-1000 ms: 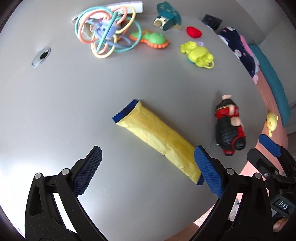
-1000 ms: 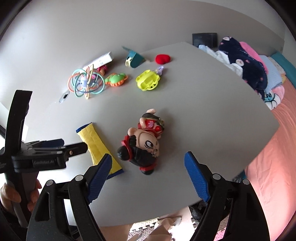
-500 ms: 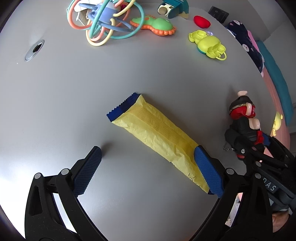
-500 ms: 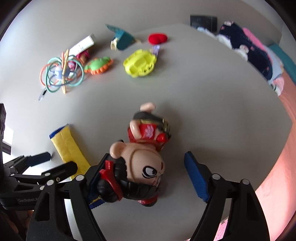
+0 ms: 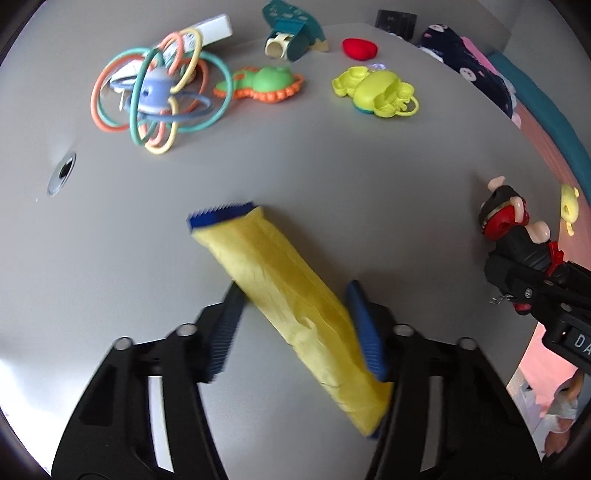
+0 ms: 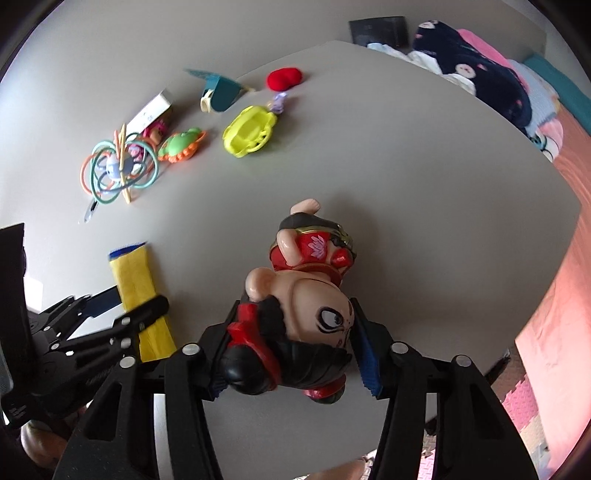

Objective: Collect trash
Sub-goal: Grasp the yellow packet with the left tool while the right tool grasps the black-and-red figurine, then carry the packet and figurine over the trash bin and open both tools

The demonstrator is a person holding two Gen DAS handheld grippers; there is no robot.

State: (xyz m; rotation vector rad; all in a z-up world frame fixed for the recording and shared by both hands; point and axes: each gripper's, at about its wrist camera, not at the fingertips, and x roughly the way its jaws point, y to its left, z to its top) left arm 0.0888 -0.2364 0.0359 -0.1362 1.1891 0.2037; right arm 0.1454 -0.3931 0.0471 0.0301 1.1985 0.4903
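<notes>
A yellow wrapper (image 5: 266, 258) with blue toothed ends lies slantwise on the grey table (image 5: 332, 166). My left gripper (image 5: 295, 288) points down over it, its jaws closing. The wrapper is between the blue pads and both touch it; the left pad is blurred. In the right wrist view the wrapper (image 6: 133, 273) shows under the left gripper (image 6: 129, 306). My right gripper (image 6: 295, 304) is closing on a toy figure (image 6: 306, 280) in red and black. Its pads press the figure's head from both sides. The figure (image 5: 506, 218) and the right gripper (image 5: 535, 291) also show at the left view's right edge.
Toys stand at the back of the table: a ring rattle (image 5: 159, 92), a green and orange toy (image 5: 266, 83), a yellow toy (image 5: 376, 92), a red heart (image 5: 358, 48), a teal box (image 5: 291, 35). Clothes (image 6: 476, 70) lie beyond the right edge. A cable hole (image 5: 61, 173) is at left.
The left jaws went from wide open to closed in on the wrapper, which turned a little. The right gripper came down over the toy figure and its jaws narrowed around the head.
</notes>
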